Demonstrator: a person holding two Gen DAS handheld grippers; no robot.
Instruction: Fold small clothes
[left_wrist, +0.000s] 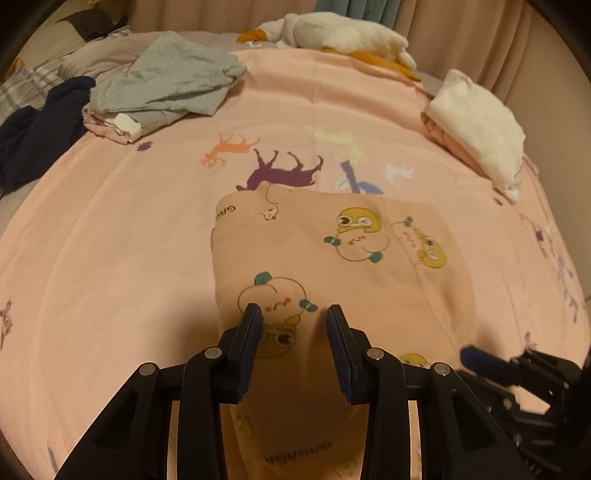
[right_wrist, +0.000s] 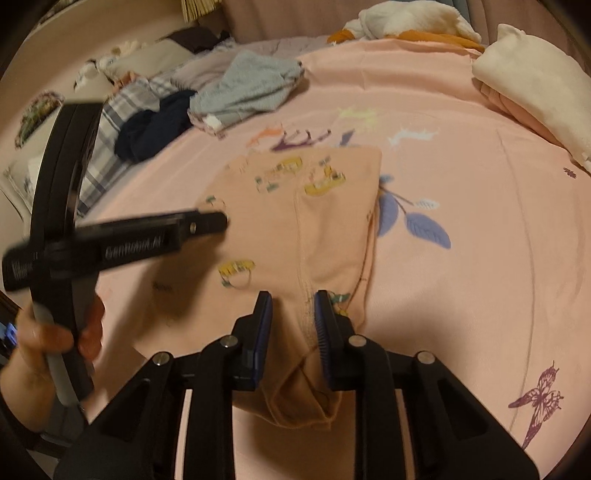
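A small peach garment with cartoon prints (left_wrist: 332, 258) lies partly folded on the pink bedsheet (left_wrist: 110, 240). My left gripper (left_wrist: 293, 314) is open, its fingers standing over the garment's near part. In the right wrist view the same garment (right_wrist: 295, 221) runs between the fingers of my right gripper (right_wrist: 291, 301), which stand partly apart with a bunched fold of cloth between them. The left gripper (right_wrist: 218, 221) shows there as a blurred black tool held by a hand at the left.
A grey garment (left_wrist: 166, 85) and a dark navy one (left_wrist: 37, 136) lie crumpled at the far left. A folded white and pink stack (left_wrist: 480, 125) sits at the far right. A white plush toy (left_wrist: 351, 33) lies at the head of the bed.
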